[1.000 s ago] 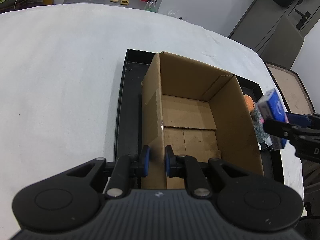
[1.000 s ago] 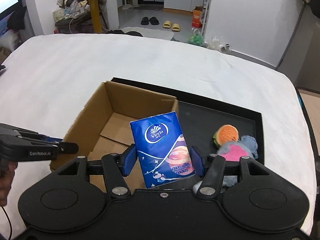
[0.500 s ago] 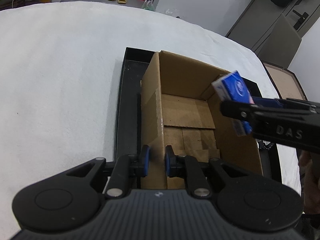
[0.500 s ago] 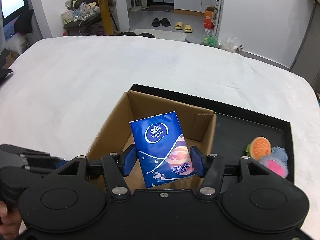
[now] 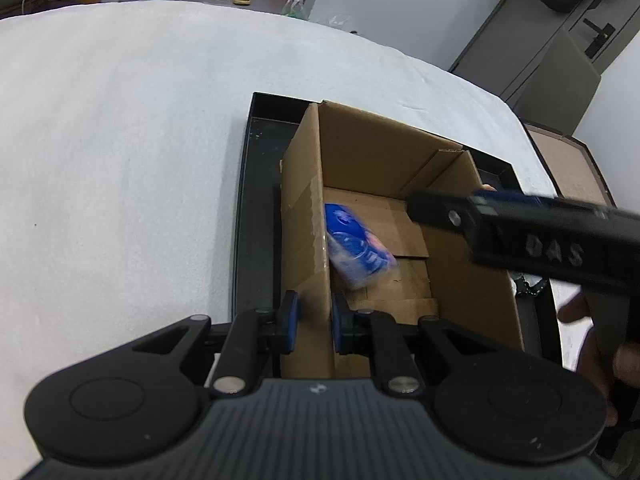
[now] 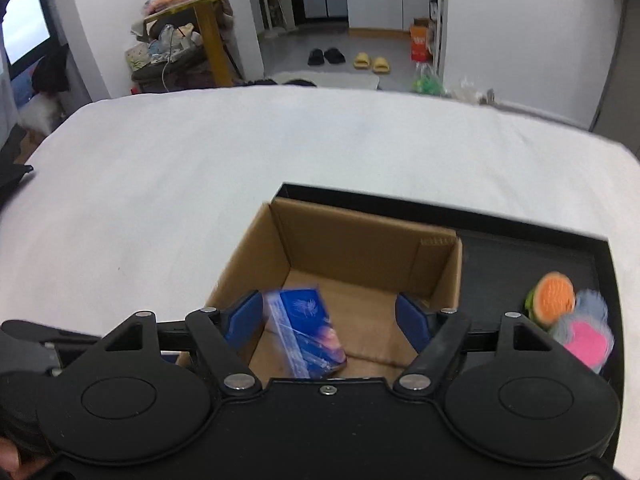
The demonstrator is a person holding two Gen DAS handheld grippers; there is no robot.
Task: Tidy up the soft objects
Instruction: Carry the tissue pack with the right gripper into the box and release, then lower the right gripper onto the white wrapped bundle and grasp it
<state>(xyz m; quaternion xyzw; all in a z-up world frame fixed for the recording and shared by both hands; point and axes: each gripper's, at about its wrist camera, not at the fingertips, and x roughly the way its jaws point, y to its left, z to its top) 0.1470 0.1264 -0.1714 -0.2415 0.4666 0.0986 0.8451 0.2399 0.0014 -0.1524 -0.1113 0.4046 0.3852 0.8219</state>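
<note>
White cloth-covered tabletop point(image 6: 200, 168) spreads ahead of you, black shallow tray point(image 6: 520, 240) on it, open brown cardboard box point(image 5: 400, 148) in the tray. Your left claw point(image 5: 313, 322) is clamped on the box's near wall. Your right claw point(image 6: 330, 316) has just been opening, pads clear: the blue tissue pack point(image 6: 308, 330) lies blurred inside the box beneath it. Plush toys point(image 6: 568, 320) sit right of it.
</note>
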